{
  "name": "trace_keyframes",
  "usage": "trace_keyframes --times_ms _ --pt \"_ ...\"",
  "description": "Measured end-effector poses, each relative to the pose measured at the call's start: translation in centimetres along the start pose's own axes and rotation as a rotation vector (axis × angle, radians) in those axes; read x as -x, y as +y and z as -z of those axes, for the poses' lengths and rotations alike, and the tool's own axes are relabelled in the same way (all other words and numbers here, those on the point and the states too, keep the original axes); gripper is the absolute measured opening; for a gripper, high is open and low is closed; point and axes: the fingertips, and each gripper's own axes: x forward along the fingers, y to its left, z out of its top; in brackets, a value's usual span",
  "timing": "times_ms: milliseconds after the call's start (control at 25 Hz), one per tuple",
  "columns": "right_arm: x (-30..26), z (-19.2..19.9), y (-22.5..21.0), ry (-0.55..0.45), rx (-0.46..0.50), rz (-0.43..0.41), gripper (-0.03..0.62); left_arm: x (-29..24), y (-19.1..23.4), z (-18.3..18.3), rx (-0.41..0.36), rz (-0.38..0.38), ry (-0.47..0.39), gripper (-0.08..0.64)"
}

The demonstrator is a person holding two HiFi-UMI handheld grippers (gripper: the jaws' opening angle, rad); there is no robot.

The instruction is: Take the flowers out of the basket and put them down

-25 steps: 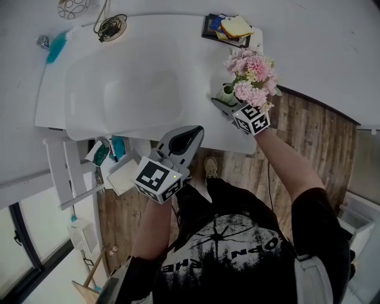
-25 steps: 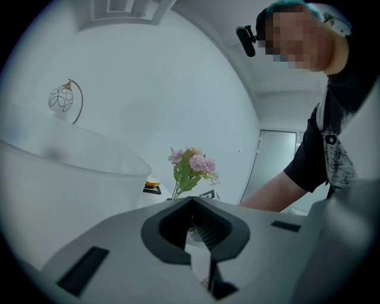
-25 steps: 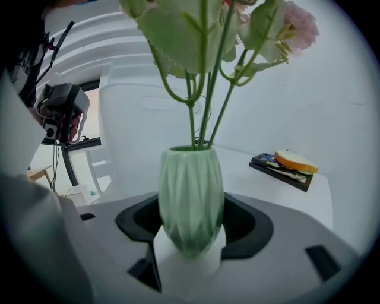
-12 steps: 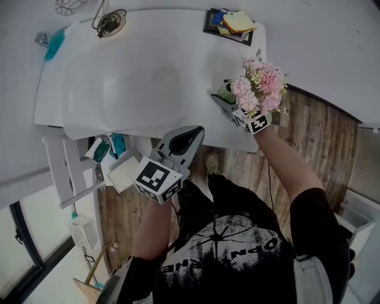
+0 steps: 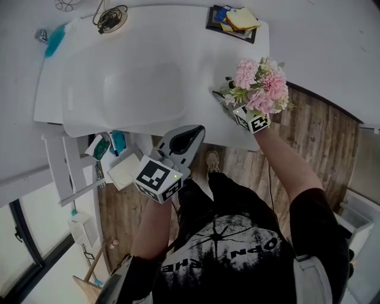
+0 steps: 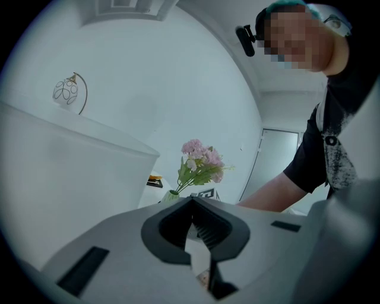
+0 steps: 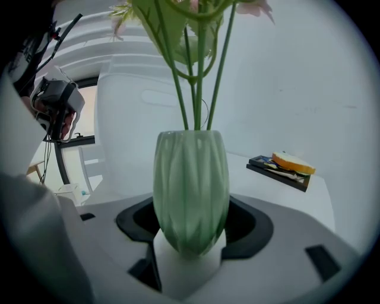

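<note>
A bunch of pink flowers (image 5: 261,83) on green stems (image 7: 199,77) stands in a ribbed pale-green vase (image 7: 190,190). My right gripper (image 5: 228,102) is shut on the vase's lower body, over the front right part of the white counter (image 5: 237,59). I cannot tell whether the vase touches the counter. In the left gripper view the flowers (image 6: 200,163) and the vase (image 6: 171,196) show beyond the jaws. My left gripper (image 5: 193,132) hangs below the counter's front edge, shut, with nothing in it. No basket is clearly in view.
A white basin (image 5: 136,89) fills the counter's middle. A black tray with sponges (image 5: 233,24) sits at the back right. A coiled cable (image 5: 110,18) and a teal brush (image 5: 54,40) lie at the back left. Shelves with small items (image 5: 113,160) stand below left, over the wooden floor (image 5: 309,136).
The right gripper has shifted the vase slightly, and the flower heads have swung to the right, toward the counter's edge. The left gripper has stayed in place.
</note>
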Motion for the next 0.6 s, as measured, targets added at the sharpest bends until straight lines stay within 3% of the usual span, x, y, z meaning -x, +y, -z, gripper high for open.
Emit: trace_keyframes --times_ms 600 --pt "1.0 1.0 -0.1 0.002 -0.044 0.024 0.314 -0.2 -0.7 0.3 -0.005 0.019 0.016 0.012"
